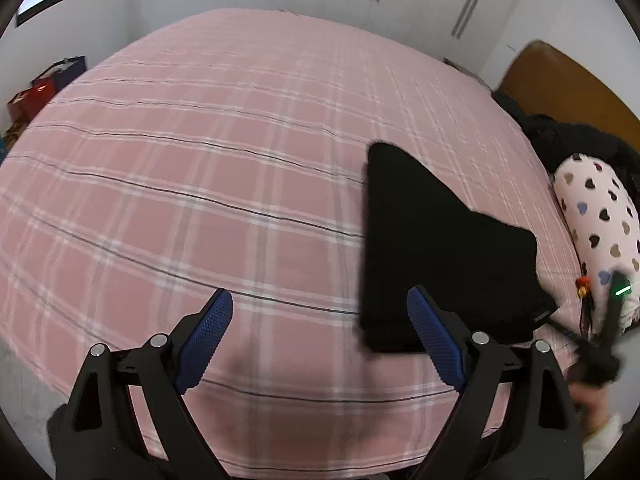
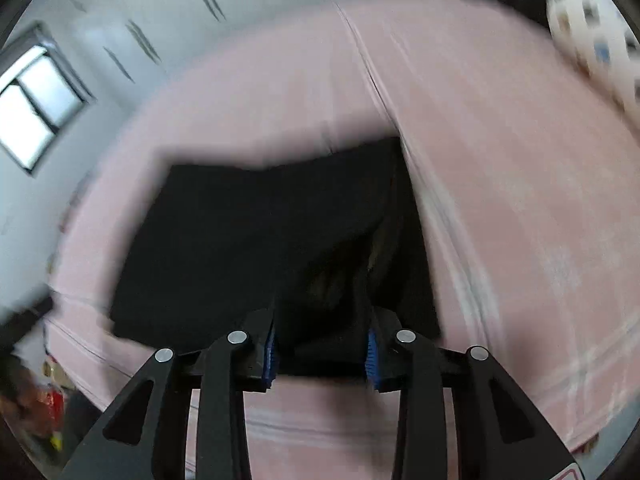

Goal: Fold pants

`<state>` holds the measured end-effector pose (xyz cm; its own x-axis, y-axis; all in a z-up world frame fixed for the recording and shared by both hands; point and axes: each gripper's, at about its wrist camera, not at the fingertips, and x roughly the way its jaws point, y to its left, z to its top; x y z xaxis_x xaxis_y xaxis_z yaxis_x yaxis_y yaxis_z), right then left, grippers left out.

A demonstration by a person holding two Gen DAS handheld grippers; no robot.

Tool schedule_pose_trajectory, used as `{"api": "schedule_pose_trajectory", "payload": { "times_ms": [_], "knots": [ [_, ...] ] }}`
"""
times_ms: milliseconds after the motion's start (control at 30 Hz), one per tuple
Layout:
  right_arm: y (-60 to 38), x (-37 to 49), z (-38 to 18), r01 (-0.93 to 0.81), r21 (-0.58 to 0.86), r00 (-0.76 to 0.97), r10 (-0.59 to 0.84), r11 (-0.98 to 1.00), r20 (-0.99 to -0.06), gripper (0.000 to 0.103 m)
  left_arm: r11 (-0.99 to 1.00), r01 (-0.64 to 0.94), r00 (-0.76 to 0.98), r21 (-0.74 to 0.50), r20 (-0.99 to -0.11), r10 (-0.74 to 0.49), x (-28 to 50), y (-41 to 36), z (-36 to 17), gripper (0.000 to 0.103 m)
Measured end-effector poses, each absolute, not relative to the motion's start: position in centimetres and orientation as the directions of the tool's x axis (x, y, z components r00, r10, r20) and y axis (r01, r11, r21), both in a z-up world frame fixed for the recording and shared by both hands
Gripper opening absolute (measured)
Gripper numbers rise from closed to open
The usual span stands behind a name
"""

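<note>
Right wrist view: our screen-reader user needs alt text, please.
The right claw grips a bunched edge of the black pants, which lie on the pink bed. The picture is blurred; a spotted pillow sits at top right and a window at left.

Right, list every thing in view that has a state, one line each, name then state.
pants: black, partly folded, lying on the bed, near edge bunched up between the right gripper's pads.
right gripper: shut on the pants' near edge.
left gripper: open, nothing between its pads, above the sheet beside the pants.
bed sheet: pink plaid, spread flat.
heart-print pillow: lying at the head of the bed.
</note>
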<state>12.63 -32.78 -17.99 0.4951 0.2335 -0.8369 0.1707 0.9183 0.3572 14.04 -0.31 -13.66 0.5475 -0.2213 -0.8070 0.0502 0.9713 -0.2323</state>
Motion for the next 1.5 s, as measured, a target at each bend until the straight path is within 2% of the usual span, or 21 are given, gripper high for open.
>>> {"api": "schedule_pose_trajectory", "payload": {
  "times_ms": [167,233,267,433,467,500,533,600,633,700,867,933,1000,1033,1067,1233,1367,1400,1433,1467,1500],
  "knots": [
    [-34.5,11.8,-15.3,0.231,0.425,0.58,0.227,0.875,-0.782,0.044,0.972,0.118,0.484,-0.203,-0.843,-0.235,15.9,-4.3,-14.8,0.087],
    [-35.5,11.7,-14.2,0.253,0.387,0.602,0.169,0.887,-0.781,0.074,0.963,0.138,0.463,-0.233,-0.844,-0.27,17.3,-5.5,-15.7,0.091],
    [-35.9,11.9,-14.1,0.257,0.376,0.602,0.157,0.891,-0.783,0.078,0.959,0.136,0.454,-0.249,-0.845,-0.284,18.0,-5.8,-16.3,0.092],
    [-36.5,14.0,-17.1,0.224,0.371,0.501,0.221,0.901,-0.837,0.08,0.938,0.045,0.341,-0.344,-0.877,-0.338,21.7,-6.7,-21.1,0.091],
    [-36.2,14.2,-18.0,0.215,0.38,0.485,0.239,0.9,-0.841,0.08,0.925,0.032,0.322,-0.378,-0.872,-0.368,22.1,-6.7,-22.2,0.087],
    [-35.9,14.6,-18.9,0.199,0.431,0.483,0.294,0.88,-0.825,0.075,0.907,0.015,0.316,-0.421,-0.858,-0.404,22.4,-6.4,-23.1,0.078],
    [-35.9,14.5,-19.1,0.206,0.453,0.498,0.305,0.868,-0.812,0.065,0.896,0.011,0.333,-0.444,-0.843,-0.422,22.3,-6.1,-23.1,0.064],
    [-35.3,14.3,-17.8,0.191,0.5,0.524,0.343,0.845,-0.78,0.042,0.886,0.027,0.346,-0.464,-0.827,-0.444,22.0,-5.8,-22.5,0.045],
    [-35.1,14.3,-17.2,0.173,0.512,0.538,0.355,0.841,-0.765,0.038,0.881,0.039,0.352,-0.472,-0.818,-0.454,21.8,-5.6,-21.9,0.036],
    [-33.7,13.5,-14.3,0.102,0.534,0.569,0.391,0.839,-0.724,0.035,0.881,0.065,0.37,-0.469,-0.808,-0.458,21.2,-5.1,-20.1,0.033],
    [-30.3,10.6,-11.9,0.023,0.555,0.555,0.451,0.831,-0.699,0.037,0.899,0.083,0.418,-0.431,-0.803,-0.424,18.2,-1.0,-14.7,0.035],
    [-28.8,10.3,-14.2,0.026,0.521,0.518,0.434,0.853,-0.737,0.044,0.919,0.088,0.397,-0.384,-0.833,-0.386,16.8,0.7,-15.0,0.046],
    [-27.7,9.3,-17.4,0.092,0.405,0.448,0.326,0.909,-0.832,0.052,0.974,0.063,0.396,-0.217,-0.89,-0.224,15.6,1.5,-17.0,0.049],
    [-27.8,8.7,-17.5,0.1,0.413,0.463,0.325,0.905,-0.825,0.052,0.987,0.054,0.399,-0.153,-0.903,-0.162,15.3,1.6,-17.7,0.046],
    [-28.0,7.8,-16.5,0.123,0.43,0.504,0.317,0.894,-0.803,0.052,0.995,0.051,0.405,-0.082,-0.909,-0.096,14.7,1.8,-18.3,0.05],
    [-26.6,10.1,-11.5,0.054,0.35,0.56,0.262,0.935,-0.786,0.054,0.997,0.02,0.461,-0.081,-0.884,-0.081,13.4,2.0,-16.4,0.051],
    [-26.0,14.4,-12.9,0.059,0.341,0.511,0.265,0.938,-0.818,0.063,0.997,0.015,0.464,-0.071,-0.883,-0.069,13.4,1.8,-15.7,0.056],
    [-26.0,15.9,-13.7,0.054,0.355,0.497,0.283,0.933,-0.82,0.062,0.997,0.014,0.465,-0.07,-0.883,-0.068,13.4,1.7,-15.7,0.06],
    [-25.6,16.8,-14.4,0.033,0.364,0.489,0.302,0.931,-0.818,0.028,0.998,0.015,0.466,-0.064,-0.883,-0.064,13.4,1.5,-15.6,0.064],
    [-25.0,17.2,-14.4,0.017,0.352,0.471,0.303,0.936,-0.828,0.006,0.999,0.012,0.467,-0.053,-0.883,-0.052,13.4,1.2,-15.5,0.064],
    [-24.5,17.4,-13.9,0.008,0.339,0.478,0.294,0.941,-0.828,0.007,0.999,0.014,0.463,-0.039,-0.885,-0.041,13.5,0.9,-15.5,0.064]
  ]
}}
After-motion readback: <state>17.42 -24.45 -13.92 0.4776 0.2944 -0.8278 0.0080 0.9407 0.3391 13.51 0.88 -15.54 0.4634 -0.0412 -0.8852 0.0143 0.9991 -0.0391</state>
